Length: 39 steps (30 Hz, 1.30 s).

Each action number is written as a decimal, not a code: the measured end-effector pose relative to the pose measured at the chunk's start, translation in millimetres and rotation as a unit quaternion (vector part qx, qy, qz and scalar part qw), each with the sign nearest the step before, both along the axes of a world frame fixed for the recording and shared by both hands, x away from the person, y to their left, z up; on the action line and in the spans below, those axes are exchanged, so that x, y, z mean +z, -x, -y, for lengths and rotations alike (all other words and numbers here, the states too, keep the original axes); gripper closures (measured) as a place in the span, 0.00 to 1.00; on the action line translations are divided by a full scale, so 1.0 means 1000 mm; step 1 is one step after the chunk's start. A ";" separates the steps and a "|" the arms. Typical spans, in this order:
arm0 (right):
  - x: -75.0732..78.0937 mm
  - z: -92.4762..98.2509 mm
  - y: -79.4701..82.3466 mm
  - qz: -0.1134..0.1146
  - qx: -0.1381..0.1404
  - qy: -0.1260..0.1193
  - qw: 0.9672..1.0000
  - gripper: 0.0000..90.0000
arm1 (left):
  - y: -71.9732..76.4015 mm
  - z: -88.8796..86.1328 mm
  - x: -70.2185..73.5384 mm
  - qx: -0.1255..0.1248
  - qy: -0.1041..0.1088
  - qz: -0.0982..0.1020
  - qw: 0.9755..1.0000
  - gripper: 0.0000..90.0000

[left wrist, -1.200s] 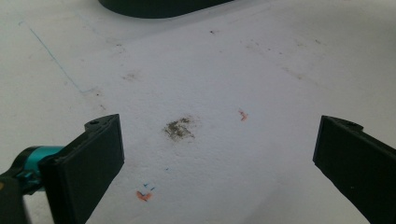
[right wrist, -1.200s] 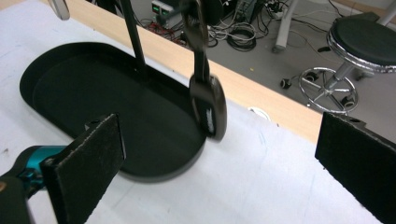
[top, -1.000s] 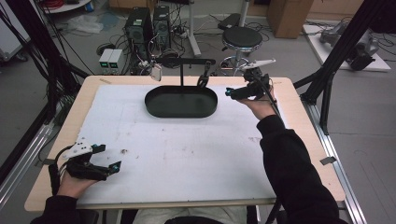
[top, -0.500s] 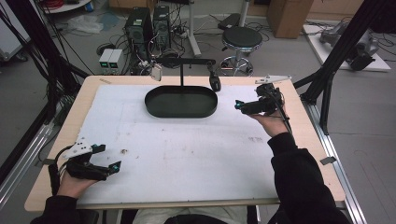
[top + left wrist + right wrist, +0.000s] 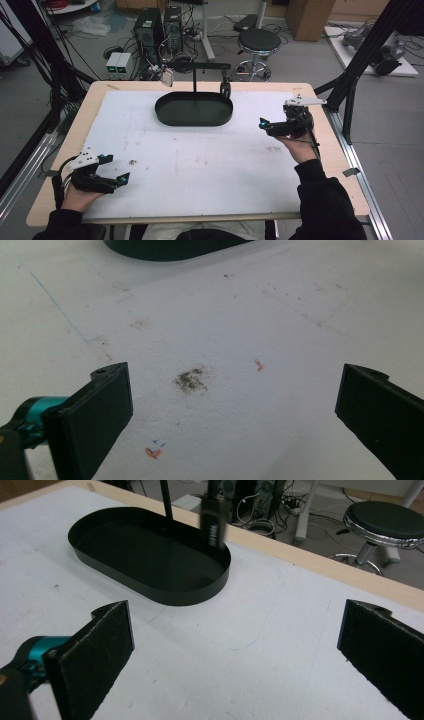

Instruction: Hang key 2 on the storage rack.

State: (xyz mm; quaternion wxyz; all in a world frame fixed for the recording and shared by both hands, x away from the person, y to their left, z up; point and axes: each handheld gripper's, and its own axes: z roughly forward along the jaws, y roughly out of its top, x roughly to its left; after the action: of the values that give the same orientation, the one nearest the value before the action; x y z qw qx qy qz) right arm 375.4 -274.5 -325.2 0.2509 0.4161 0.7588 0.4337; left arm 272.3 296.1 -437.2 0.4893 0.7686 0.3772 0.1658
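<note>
Since the earlier frames, the right hand-held gripper (image 5: 265, 125) has been drawn back from beside the tray toward the right edge of the desk (image 5: 320, 165), while the left hand-held gripper (image 5: 114, 168) has stayed where it was.

At the lower left of the high view, the left hand-held gripper is held low over the white sheet (image 5: 200, 160) with its jaws spread wide and nothing between them. In the left gripper view, a dark smudge (image 5: 190, 380) and small orange marks (image 5: 153, 453) are seen on the sheet between the jaws.

At the upper centre, a black oval tray (image 5: 194, 109) is seen lying on the sheet, with a thin stand (image 5: 195, 75) rising at its far side. A small black object (image 5: 225, 89) is hung from the stand's crossbar over the tray's right end.

At the right, the right hand-held gripper is held near the desk edge, well apart from the tray, jaws spread and empty. In the right gripper view, the tray (image 5: 150, 555) is seen at the upper left.
</note>
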 end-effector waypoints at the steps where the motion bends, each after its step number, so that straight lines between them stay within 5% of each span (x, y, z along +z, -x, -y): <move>1: -0.002 0.002 0.002 0.001 -0.002 -0.003 1.000 0.01 | 0.000 0.000 0.000 -0.001 -0.001 0.000 1.000 0.03; 13: -0.032 0.026 0.026 0.001 -0.018 -0.048 0.999 0.01 | -0.001 0.001 -0.001 -0.002 -0.004 -0.002 1.000 0.03; 22: -0.050 0.027 0.050 0.022 0.011 -0.059 0.998 0.01 | 0.000 0.002 -0.001 -0.003 -0.004 -0.002 1.000 0.03; 39: -0.085 0.029 0.067 -0.018 0.026 -0.067 0.997 0.01 | 0.001 0.003 -0.001 -0.008 -0.010 -0.003 1.000 0.03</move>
State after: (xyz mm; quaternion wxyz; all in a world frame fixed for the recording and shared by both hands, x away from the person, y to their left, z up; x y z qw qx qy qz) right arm 307.9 -303.7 -410.6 0.1980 0.4199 0.7429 0.4822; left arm 271.7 292.6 -438.5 0.4813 0.7772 0.3709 0.1634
